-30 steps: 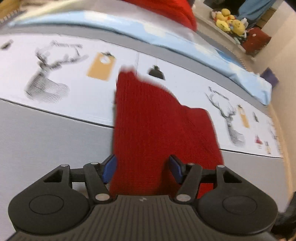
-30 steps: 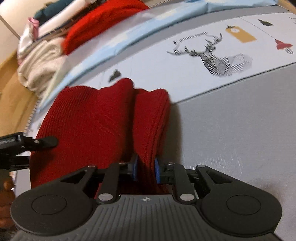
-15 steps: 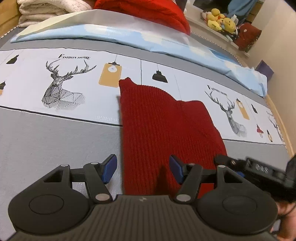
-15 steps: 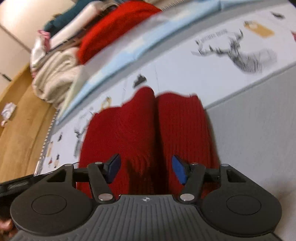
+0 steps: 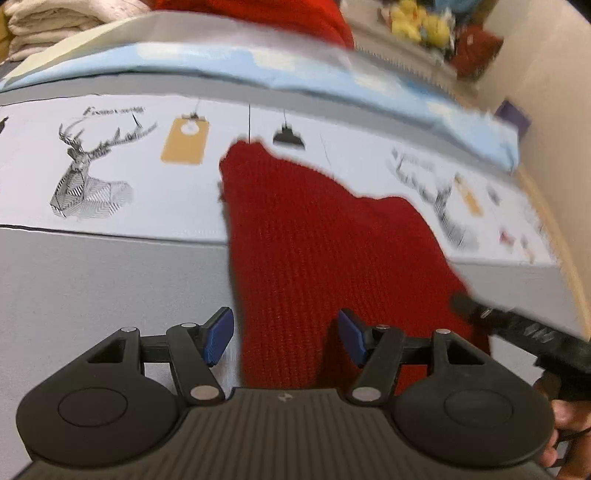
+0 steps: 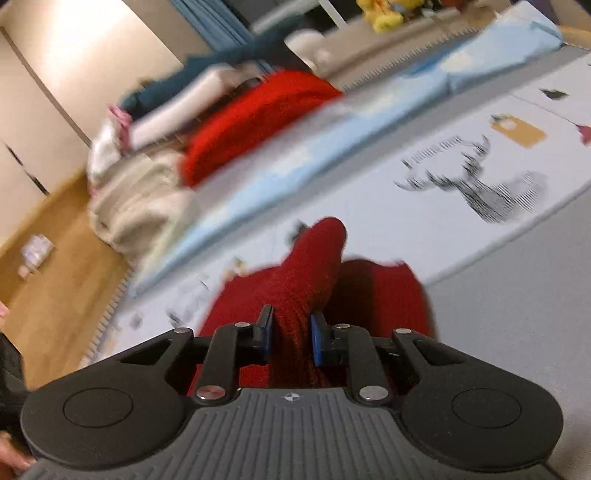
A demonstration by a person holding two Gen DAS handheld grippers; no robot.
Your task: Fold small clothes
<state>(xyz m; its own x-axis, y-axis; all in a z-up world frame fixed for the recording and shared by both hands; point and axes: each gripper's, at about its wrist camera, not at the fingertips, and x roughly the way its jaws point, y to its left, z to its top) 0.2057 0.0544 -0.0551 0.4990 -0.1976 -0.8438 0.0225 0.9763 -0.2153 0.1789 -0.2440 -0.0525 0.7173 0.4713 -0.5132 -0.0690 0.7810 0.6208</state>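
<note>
Red rib-knit garment [image 5: 325, 251] lies on the bed's grey and white deer-print sheet [image 5: 110, 266], long axis running away from both cameras toward the folded light-blue blanket [image 5: 258, 70]. Right hand-held gripper [image 6: 291, 334]: jaws have just been closing, now clenched on a raised fold of the knit, blue pads [image 6: 317, 338] pressing it from both sides. Left hand-held gripper [image 5: 284, 338]: released, jaws wide, near edge of the garment lying flat between the pads, not squeezed. Print lettering above the deer [image 5: 88, 173] is too blurred to read. Cream folded knitwear [image 5: 55, 22] sits at the far left.
</note>
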